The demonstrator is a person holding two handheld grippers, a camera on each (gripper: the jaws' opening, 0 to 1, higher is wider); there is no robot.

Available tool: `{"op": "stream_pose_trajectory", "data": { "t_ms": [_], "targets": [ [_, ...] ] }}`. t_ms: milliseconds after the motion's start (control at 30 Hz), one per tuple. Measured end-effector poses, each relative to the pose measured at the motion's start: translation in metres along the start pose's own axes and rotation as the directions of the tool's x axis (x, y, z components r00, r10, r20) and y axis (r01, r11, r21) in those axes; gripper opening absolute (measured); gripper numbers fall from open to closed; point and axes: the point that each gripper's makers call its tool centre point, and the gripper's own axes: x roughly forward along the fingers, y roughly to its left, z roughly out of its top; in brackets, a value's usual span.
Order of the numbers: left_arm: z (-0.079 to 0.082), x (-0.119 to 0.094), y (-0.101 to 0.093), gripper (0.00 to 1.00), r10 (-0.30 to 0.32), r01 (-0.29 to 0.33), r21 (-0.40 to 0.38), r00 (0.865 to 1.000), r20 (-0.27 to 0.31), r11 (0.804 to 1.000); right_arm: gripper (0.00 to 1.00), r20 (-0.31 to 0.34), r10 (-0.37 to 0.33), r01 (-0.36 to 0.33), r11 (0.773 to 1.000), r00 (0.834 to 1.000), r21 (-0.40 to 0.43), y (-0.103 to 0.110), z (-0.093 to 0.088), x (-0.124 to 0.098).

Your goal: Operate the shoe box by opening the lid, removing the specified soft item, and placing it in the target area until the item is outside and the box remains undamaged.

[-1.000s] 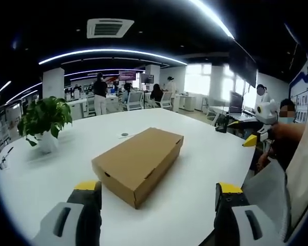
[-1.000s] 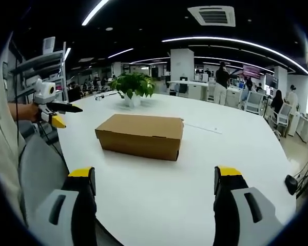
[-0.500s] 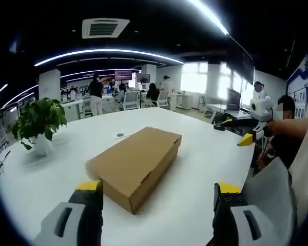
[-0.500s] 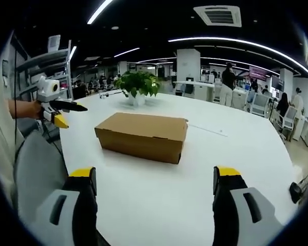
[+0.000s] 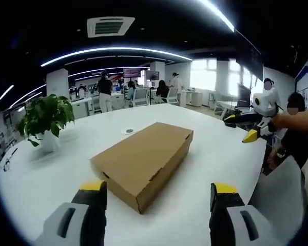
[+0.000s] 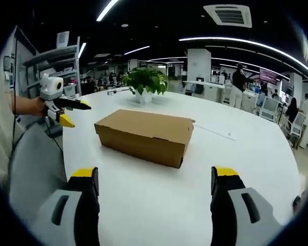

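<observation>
A: Item one, the shoe box (image 5: 143, 159). Where do we log it?

B: Centre of the left gripper view, lid down, flat on the white table (image 5: 205, 148). In the right gripper view it lies at centre as well, long side toward us.

A: Item two, the left gripper (image 5: 156, 205).

B: Its jaws rise at the bottom of its own view, spread wide, nothing between them, short of the box. We also see it at the left edge of the right gripper view, held in a hand (image 6: 28, 106), yellow tips parted.

A: Item three, the right gripper (image 6: 154, 202).

B: Likewise spread and empty at the bottom of its view, apart from the box. It appears at the right of the left gripper view too.

A: Sundries?

B: A potted plant (image 5: 43, 120) at left on the table, beyond the box; a ceiling vent (image 5: 110, 25) upper left; people at desks (image 5: 138, 95) in the upper middle.
</observation>
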Motion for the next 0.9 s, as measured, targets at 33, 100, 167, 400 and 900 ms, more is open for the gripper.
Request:
{"op": "stream_pose_trajectory", "data": {
  "t_ms": [33,100,167,400,900],
  "targets": [
    [0.000,0.001,0.001,0.84,0.005,-0.005,-0.009,1.000,0.000,1.000,0.85,-0.006,0.017,-0.017,1.000,1.000,-0.010,0.000,-0.001,0.003],
    [-0.001,0.003,0.005,0.83,0.015,-0.015,-0.019,1.000,0.005,1.000,0.85,-0.016,0.037,-0.038,0.999,0.999,-0.026,0.000,-0.002,0.006],
    [-0.002,0.005,0.007,0.83,0.029,-0.029,-0.021,1.000,0.004,0.999,0.85,-0.029,0.060,-0.061,0.997,0.998,-0.044,-0.001,-0.004,0.011],
    [-0.008,0.009,0.018,0.79,0.086,-0.087,-0.045,0.996,-0.015,0.995,0.83,-0.065,0.095,-0.102,0.988,0.993,-0.114,-0.008,-0.005,0.026],
    [-0.026,0.024,0.033,0.71,0.134,-0.139,-0.070,0.988,-0.072,0.988,0.74,-0.074,0.156,-0.167,0.970,0.985,-0.175,-0.026,0.004,0.058]
  ]
}}
